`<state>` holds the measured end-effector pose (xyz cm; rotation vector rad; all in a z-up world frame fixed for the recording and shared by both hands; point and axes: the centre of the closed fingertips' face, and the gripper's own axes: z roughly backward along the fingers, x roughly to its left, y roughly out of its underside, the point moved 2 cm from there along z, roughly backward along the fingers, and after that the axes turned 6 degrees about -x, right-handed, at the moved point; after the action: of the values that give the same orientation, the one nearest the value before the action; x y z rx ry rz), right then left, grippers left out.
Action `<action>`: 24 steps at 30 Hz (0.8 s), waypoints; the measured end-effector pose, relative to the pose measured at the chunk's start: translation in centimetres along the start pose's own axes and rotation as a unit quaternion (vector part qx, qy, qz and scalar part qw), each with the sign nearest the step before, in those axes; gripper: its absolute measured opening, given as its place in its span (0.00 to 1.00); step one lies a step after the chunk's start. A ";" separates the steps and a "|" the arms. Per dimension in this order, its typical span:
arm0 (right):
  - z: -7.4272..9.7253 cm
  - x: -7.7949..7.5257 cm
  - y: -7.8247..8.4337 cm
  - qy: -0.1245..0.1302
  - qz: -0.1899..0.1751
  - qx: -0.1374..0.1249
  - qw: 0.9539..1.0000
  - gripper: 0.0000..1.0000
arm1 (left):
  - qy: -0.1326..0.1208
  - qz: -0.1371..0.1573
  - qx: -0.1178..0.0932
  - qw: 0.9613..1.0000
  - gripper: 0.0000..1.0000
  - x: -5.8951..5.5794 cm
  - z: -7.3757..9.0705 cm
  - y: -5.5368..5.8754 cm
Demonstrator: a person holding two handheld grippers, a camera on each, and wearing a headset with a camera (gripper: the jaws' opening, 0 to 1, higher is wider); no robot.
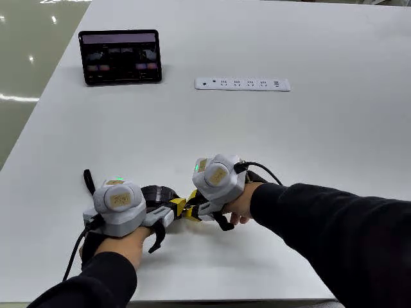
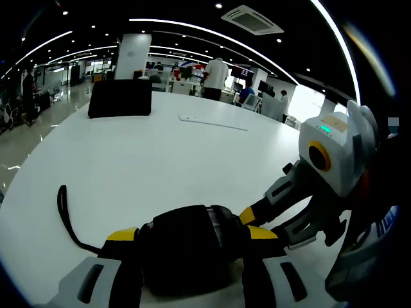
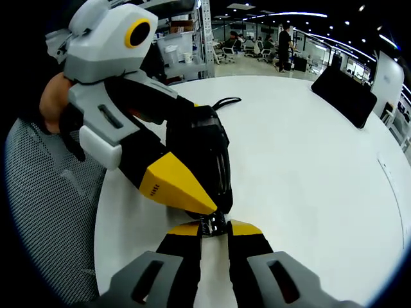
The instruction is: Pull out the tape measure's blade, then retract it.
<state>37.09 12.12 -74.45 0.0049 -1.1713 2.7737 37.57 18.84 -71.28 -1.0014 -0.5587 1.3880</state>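
Head view — left gripper [image 1: 174,207], right gripper [image 1: 191,208] clamp tape measure [image 1: 156,192].

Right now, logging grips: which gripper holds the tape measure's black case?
The left gripper: its jaws flank the black case; the right gripper pinches the blade tip.

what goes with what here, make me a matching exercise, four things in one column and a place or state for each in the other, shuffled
Things:
1. tablet
2. power strip
3. tape measure
4. right gripper

Places or states:
a. jaws shut on the blade tip
b. held between the jaws of the left gripper
c. propped upright, far left
d. lying flat, far middle

Pairs: 1-c, 2-d, 3-b, 4-a
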 end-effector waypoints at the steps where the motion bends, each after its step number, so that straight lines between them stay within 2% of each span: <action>1: 0.0 0.0 0.0 0.000 -0.001 -0.001 1.000 0.11 | 0.000 0.000 0.000 1.000 0.59 0.0 0.0 0.0; 5: 0.2 0.0 0.1 -0.001 -0.005 -0.001 1.000 0.12 | 0.000 0.000 0.000 1.000 0.59 0.0 0.0 0.0; 10: 0.3 0.0 0.2 -0.003 0.013 0.001 1.000 0.11 | 0.000 0.001 0.000 1.000 0.59 0.0 0.0 0.0; 24: 0.0 0.0 -0.1 -0.005 0.004 0.001 1.000 0.11 | 0.001 0.001 0.000 1.000 0.59 0.0 0.0 0.0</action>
<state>37.08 12.24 -74.36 0.0144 -1.1734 2.7855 37.62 18.85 -71.29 -1.0035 -0.5558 1.3883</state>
